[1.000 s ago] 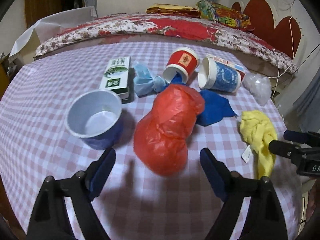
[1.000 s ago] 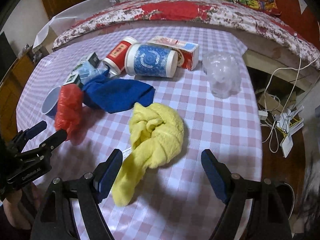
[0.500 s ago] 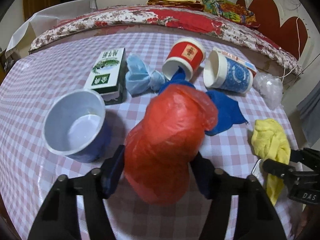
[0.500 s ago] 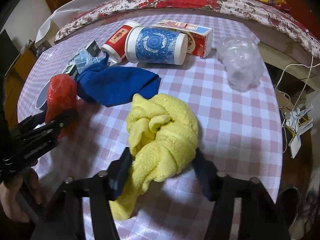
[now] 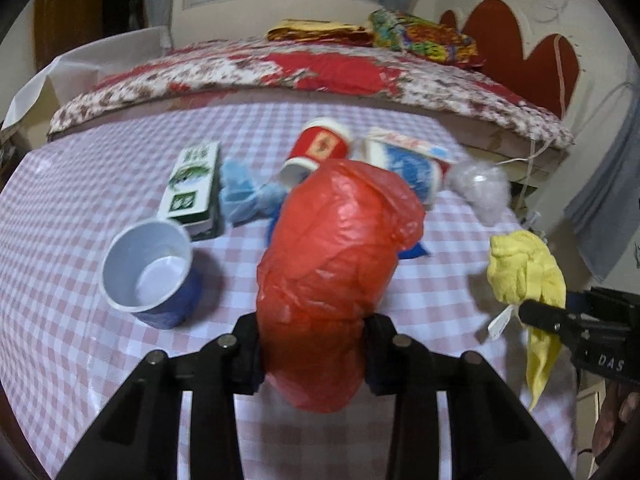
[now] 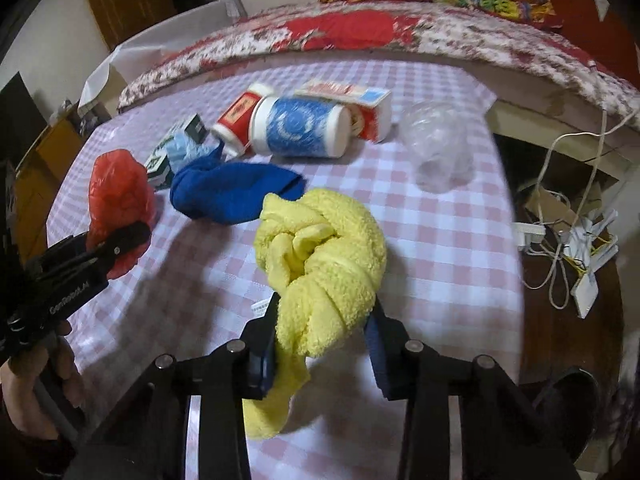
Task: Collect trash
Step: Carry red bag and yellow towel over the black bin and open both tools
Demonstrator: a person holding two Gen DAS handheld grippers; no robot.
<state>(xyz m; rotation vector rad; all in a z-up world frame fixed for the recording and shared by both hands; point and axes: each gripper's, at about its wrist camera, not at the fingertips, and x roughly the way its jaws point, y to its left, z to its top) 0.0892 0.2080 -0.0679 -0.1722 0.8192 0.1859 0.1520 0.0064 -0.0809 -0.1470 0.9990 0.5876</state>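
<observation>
My left gripper (image 5: 312,354) is shut on a red plastic bag (image 5: 336,272) and holds it lifted above the checked tablecloth (image 5: 80,208); the bag also shows in the right wrist view (image 6: 118,204). My right gripper (image 6: 320,344) is shut on a knotted yellow towel (image 6: 324,256) and holds it off the table; its tail hangs down. The towel also shows in the left wrist view (image 5: 524,268). On the table lie a blue cloth (image 6: 232,192), a red paper cup (image 5: 320,150) on its side, a blue-and-white cup (image 6: 298,126) on its side and a crumpled clear plastic bag (image 6: 438,148).
An upright blue cup (image 5: 150,272) stands at the left. A green-and-white carton (image 5: 190,184), a light blue wad (image 5: 242,196) and a red-and-white carton (image 6: 352,100) lie further back. A bed with a floral quilt (image 5: 320,72) runs behind the table. Cables and a power strip (image 6: 576,240) lie past the right edge.
Both grippers have closed, the left on the red bag and the right on the yellow towel. Both things have been lifted off the tablecloth.
</observation>
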